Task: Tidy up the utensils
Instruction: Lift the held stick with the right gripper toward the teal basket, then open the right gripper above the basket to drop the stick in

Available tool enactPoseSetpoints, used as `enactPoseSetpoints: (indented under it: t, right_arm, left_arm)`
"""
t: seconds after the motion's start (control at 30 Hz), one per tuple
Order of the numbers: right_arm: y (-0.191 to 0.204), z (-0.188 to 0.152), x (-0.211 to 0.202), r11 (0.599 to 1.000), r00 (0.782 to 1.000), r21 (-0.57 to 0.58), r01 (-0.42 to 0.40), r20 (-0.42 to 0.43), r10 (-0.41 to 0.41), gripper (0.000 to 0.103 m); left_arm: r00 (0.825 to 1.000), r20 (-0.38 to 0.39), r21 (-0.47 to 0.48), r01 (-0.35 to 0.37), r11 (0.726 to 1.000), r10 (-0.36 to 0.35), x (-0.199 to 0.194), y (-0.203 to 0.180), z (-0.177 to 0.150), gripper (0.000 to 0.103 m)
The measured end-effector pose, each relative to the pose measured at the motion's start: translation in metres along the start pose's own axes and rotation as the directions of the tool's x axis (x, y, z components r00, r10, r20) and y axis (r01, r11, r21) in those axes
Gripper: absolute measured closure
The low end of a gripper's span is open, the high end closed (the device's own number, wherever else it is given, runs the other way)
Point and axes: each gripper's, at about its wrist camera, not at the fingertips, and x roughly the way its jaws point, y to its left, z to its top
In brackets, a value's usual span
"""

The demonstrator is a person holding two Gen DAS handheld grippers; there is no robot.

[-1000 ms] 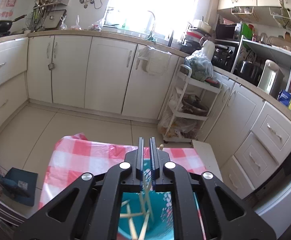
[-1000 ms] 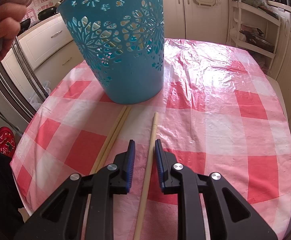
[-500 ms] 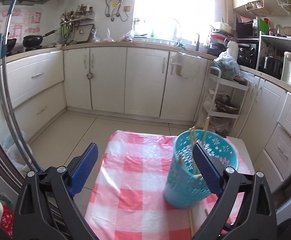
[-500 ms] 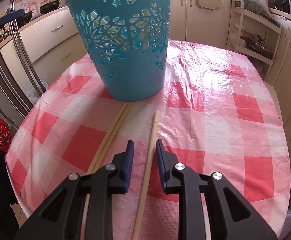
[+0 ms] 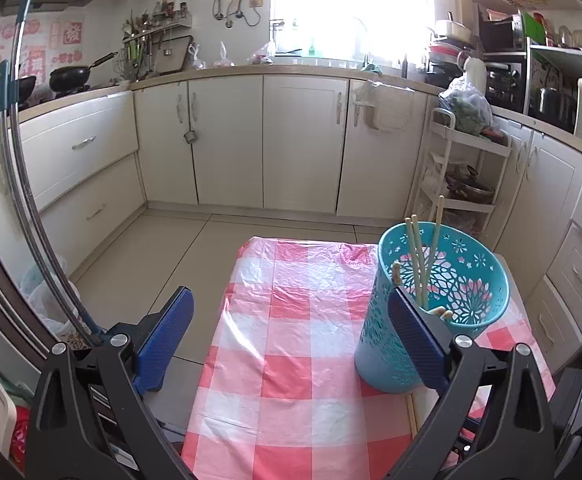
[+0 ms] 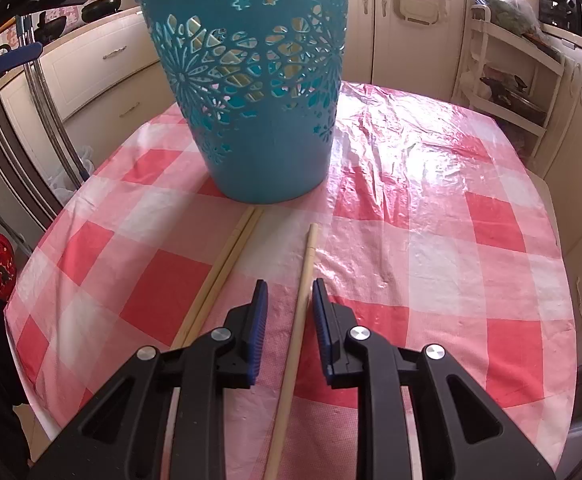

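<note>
Right gripper (image 6: 289,294) low over the counter (image 6: 451,264), jaws narrowly spread either side of a single chopstick (image 6: 297,320) lying flat on the red-check cloth; pads not pressing it as far as visible. Just left of it, a pair of chopsticks (image 6: 221,276) lies side by side, far tips by the foot of the teal basket (image 6: 259,128). Left gripper (image 5: 287,320) is off to the basket's left, jaws have just been opening and now stand wide, nothing between them. Basket upright on the counter, several chopsticks (image 5: 421,264) leaning inside. Behind: white cabinets (image 5: 227,140).
</note>
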Motion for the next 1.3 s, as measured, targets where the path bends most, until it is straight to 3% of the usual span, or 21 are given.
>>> enactPoseSetpoints:
  t: [0.17,0.3,0.53,0.7,0.87,1.03,1.1,1.3]
  right_arm:
    - [0.004,-0.001,0.000,0.999,1.000,-0.028,0.016,0.000,-0.016,0.081]
    - [-0.001,-0.001,-0.001,1.000,1.000,-0.012,0.008,-0.003,-0.008,0.096]
    - [-0.031,0.000,-0.005,0.981,0.993,0.153,-0.116,-0.014,0.120,0.097]
    - [-0.044,0.004,-0.022,0.943,0.973,0.239,-0.230,0.030,0.229,0.097]
    - [-0.052,0.022,-0.066,0.880,0.920,0.275,-0.388,0.175,0.351,0.097]
    - [-0.054,0.061,-0.120,0.837,0.848,0.236,-0.494,0.343,0.405,0.097]
    - [-0.054,0.086,-0.141,0.823,0.809,0.208,-0.529,0.418,0.413,0.097]
    - [-0.037,0.161,-0.168,0.876,0.729,0.124,-0.467,0.614,0.302,0.097]
  left_arm:
    - [1.000,-0.004,0.035,-0.005,0.999,0.006,0.003,-0.009,-0.002,0.008]
    - [1.000,-0.019,0.033,-0.008,0.999,0.009,0.007,-0.009,-0.004,0.008]
    - [0.997,-0.079,-0.052,-0.003,0.999,-0.001,0.022,0.007,-0.007,0.008]
    - [0.995,-0.097,-0.093,-0.012,0.996,0.003,0.027,0.014,-0.009,0.008]
    - [0.996,-0.088,-0.089,-0.021,0.996,0.014,0.026,0.013,-0.009,0.008]
    - [0.996,-0.084,-0.099,-0.017,0.995,0.009,0.023,0.014,-0.008,0.008]
    - [0.997,-0.082,-0.107,-0.020,0.994,0.011,0.023,0.016,-0.007,0.008]
    - [0.997,-0.078,-0.129,-0.031,0.991,0.021,0.023,0.021,-0.007,0.008]
